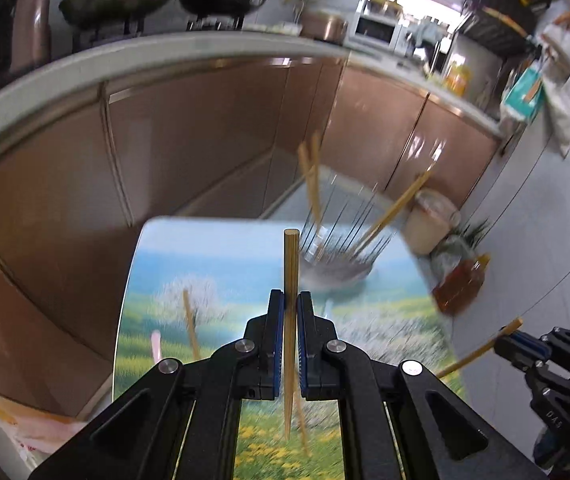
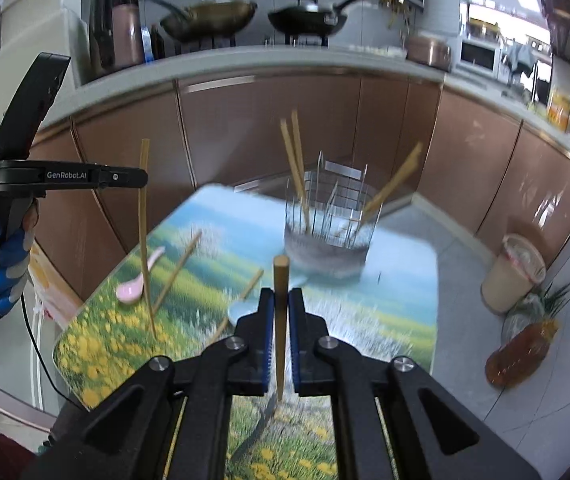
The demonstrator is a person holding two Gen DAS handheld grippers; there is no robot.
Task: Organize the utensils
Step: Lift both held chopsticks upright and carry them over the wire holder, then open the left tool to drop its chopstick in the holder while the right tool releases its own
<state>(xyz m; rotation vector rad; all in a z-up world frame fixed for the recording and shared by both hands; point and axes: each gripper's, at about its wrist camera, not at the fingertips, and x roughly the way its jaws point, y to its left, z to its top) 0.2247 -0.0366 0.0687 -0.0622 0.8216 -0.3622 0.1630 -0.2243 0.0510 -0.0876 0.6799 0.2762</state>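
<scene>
My left gripper (image 1: pixel 291 300) is shut on a wooden chopstick (image 1: pixel 290 264), held upright above the table; it also shows in the right wrist view (image 2: pixel 143 178). My right gripper (image 2: pixel 281 298) is shut on another wooden chopstick (image 2: pixel 280 280), and shows at the right edge of the left wrist view (image 1: pixel 507 340). A wire utensil holder (image 2: pixel 327 216) stands at the table's far end with three chopsticks (image 2: pixel 297 168) in it. On the table lie a pink spoon (image 2: pixel 135 286), a pale blue spoon (image 2: pixel 241 308) and loose chopsticks (image 2: pixel 177 268).
The small table (image 2: pixel 401 320) has a flower-meadow print top. Brown cabinets and a counter with woks (image 2: pixel 213 18) lie behind. On the floor at right stand a lidded bucket (image 2: pixel 515 270) and an oil bottle (image 2: pixel 521 354).
</scene>
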